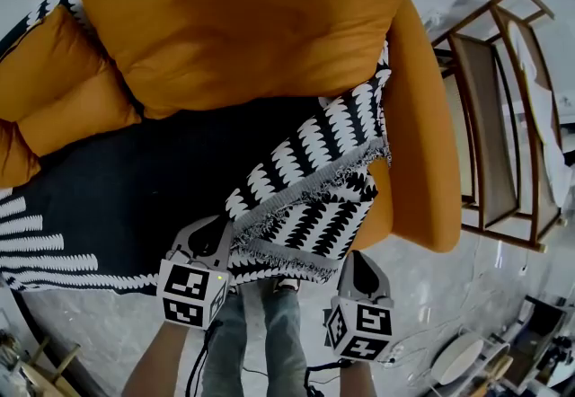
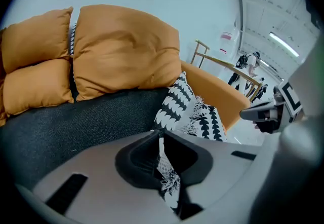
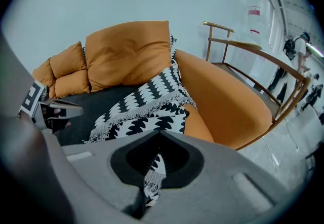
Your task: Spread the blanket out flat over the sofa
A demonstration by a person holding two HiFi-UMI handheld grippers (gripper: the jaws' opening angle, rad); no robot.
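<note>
A black-and-white patterned blanket with a fringed edge lies bunched on the right part of the orange sofa and hangs over the seat's front edge. My left gripper is shut on a strip of its fringe at the front edge. My right gripper, further right and just off the sofa's front, is shut on another bit of the fringed edge. In both gripper views the blanket runs from the jaws up toward the armrest. A large orange back cushion stands behind it.
A dark seat cover with white stripes at its left end spans the seat. Smaller orange cushions sit at the left. A wooden-framed rack stands right of the sofa. The person's jeans-clad legs are between the grippers on a pale floor.
</note>
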